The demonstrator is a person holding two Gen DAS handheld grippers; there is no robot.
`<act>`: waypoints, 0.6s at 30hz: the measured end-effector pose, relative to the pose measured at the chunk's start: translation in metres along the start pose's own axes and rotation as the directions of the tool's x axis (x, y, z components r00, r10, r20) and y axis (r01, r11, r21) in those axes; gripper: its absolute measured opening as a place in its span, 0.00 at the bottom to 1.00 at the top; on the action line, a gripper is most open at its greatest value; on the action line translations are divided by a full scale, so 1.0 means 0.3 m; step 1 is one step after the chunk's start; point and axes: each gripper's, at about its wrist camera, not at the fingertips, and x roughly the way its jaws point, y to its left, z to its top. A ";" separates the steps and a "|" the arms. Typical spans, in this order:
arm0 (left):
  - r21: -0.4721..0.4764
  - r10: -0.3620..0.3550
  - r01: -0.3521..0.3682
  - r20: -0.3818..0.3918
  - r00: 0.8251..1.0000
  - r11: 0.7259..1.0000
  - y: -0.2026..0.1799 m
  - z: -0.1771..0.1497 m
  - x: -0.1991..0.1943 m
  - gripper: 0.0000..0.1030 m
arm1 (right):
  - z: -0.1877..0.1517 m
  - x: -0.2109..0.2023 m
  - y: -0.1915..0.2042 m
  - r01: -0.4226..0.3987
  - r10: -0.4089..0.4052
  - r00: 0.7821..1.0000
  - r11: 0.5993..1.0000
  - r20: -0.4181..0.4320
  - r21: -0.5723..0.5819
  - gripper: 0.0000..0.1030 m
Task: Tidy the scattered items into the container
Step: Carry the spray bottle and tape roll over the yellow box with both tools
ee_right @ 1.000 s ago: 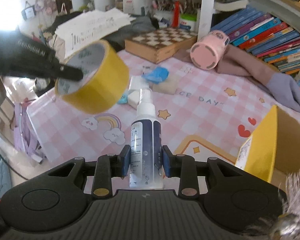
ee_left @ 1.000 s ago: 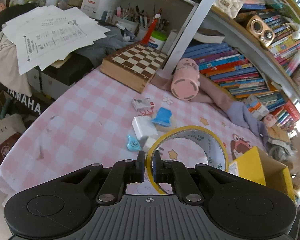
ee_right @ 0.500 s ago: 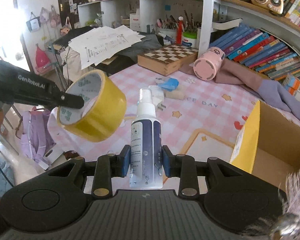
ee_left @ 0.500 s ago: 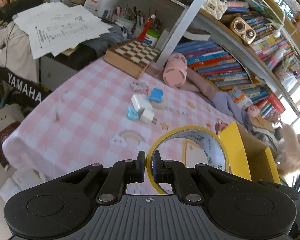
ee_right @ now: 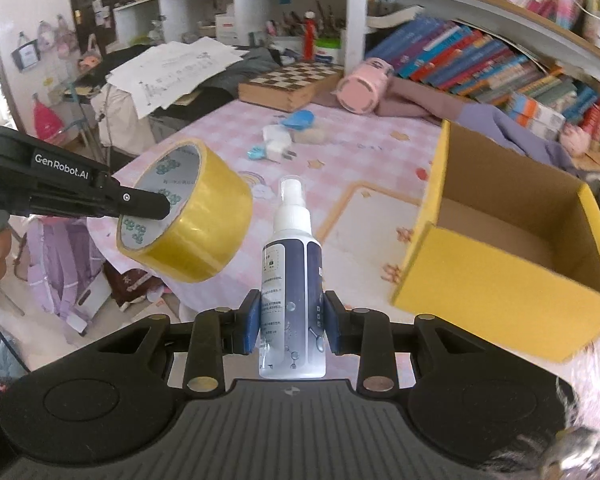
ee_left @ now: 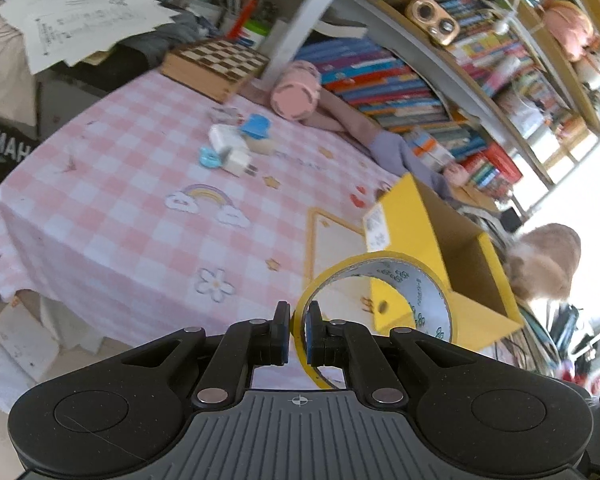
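My left gripper (ee_left: 297, 332) is shut on the wall of a yellow tape roll (ee_left: 376, 308), held in the air at the table's near edge; in the right wrist view the same roll (ee_right: 188, 216) hangs at the left, pinched by the left gripper (ee_right: 156, 206). My right gripper (ee_right: 291, 322) is shut on an upright spray bottle (ee_right: 292, 264) with a white pump top. The open yellow cardboard box (ee_right: 500, 248) stands to the right of the bottle, its brown inside bare where I can see it; it also shows in the left wrist view (ee_left: 440, 240).
White chargers (ee_left: 230, 148), a blue clip (ee_left: 256, 126) and a small teal piece (ee_left: 208, 157) lie mid-table on the pink checked cloth (ee_left: 100, 200). A chessboard box (ee_right: 292, 84) and a tipped pink cup (ee_right: 360, 90) lie at the back. Bookshelves (ee_right: 500, 64) line the right.
Both grippers have drawn back from the table's middle towards its near edge, still holding the tape roll and the bottle. The yellow box has come further into both views.
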 end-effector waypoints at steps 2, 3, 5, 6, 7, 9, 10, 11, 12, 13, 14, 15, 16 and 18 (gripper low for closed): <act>0.018 -0.015 0.015 -0.009 1.000 1.000 -0.021 -0.004 0.006 0.06 | -0.019 -0.022 -0.009 0.020 -0.020 1.000 1.000 0.002 0.019 0.29; 0.027 -0.023 0.023 -0.015 1.000 0.999 -0.033 -0.006 0.012 0.06 | -0.027 -0.032 -0.014 0.029 -0.029 1.000 0.999 0.002 0.027 0.29; 0.045 -0.041 0.043 -0.031 0.999 0.998 -0.059 -0.012 0.025 0.06 | -0.046 -0.050 -0.028 0.050 -0.050 0.999 0.998 0.000 0.046 0.29; 0.055 -0.052 0.054 -0.040 0.998 0.997 -0.072 -0.016 0.032 0.06 | -0.056 -0.059 -0.036 0.063 -0.062 0.998 0.996 -0.004 0.058 0.29; 0.065 -0.062 0.065 -0.049 0.997 0.996 -0.086 -0.020 0.040 0.06 | -0.065 -0.069 -0.045 0.074 -0.073 0.997 0.995 -0.008 0.070 0.29; 0.089 -0.083 0.089 -0.070 0.994 0.992 -0.119 -0.025 0.059 0.06 | -0.085 -0.090 -0.066 0.100 -0.099 0.995 0.990 -0.016 0.098 0.29; 0.101 -0.094 0.101 -0.079 0.992 0.990 -0.136 -0.026 0.067 0.06 | -0.095 -0.102 -0.077 0.112 -0.111 0.994 0.987 -0.019 0.113 0.29; 0.114 -0.105 0.115 -0.089 0.990 0.987 -0.154 -0.028 0.074 0.06 | -0.103 -0.115 -0.088 0.127 -0.125 0.992 0.984 -0.020 0.126 0.29; 0.128 -0.117 0.130 -0.098 0.988 0.983 -0.175 -0.031 0.083 0.06 | -0.111 -0.127 -0.099 0.141 -0.139 0.990 0.980 -0.021 0.138 0.29; 0.142 -0.130 0.144 -0.108 0.986 0.979 -0.195 -0.034 0.092 0.06 | -0.120 -0.139 -0.112 0.156 -0.154 0.988 0.976 -0.022 0.150 0.29; 0.155 -0.142 0.159 -0.118 0.983 0.975 -0.216 -0.037 0.102 0.06 | -0.127 -0.148 -0.124 0.168 -0.167 0.986 0.973 -0.024 0.160 0.29; 0.169 -0.153 0.174 -0.130 0.980 0.970 -0.237 -0.041 0.114 0.06 | -0.136 -0.157 -0.138 0.182 -0.180 0.983 0.968 -0.027 0.171 0.29; 0.179 -0.162 0.187 -0.142 0.977 0.966 -0.257 -0.045 0.127 0.06 | -0.144 -0.164 -0.150 0.192 -0.190 0.981 0.965 -0.030 0.180 0.29; 0.195 -0.178 0.209 -0.165 0.970 0.958 -0.293 -0.052 0.153 0.06 | -0.157 -0.176 -0.177 0.211 -0.208 0.978 0.957 -0.037 0.200 0.29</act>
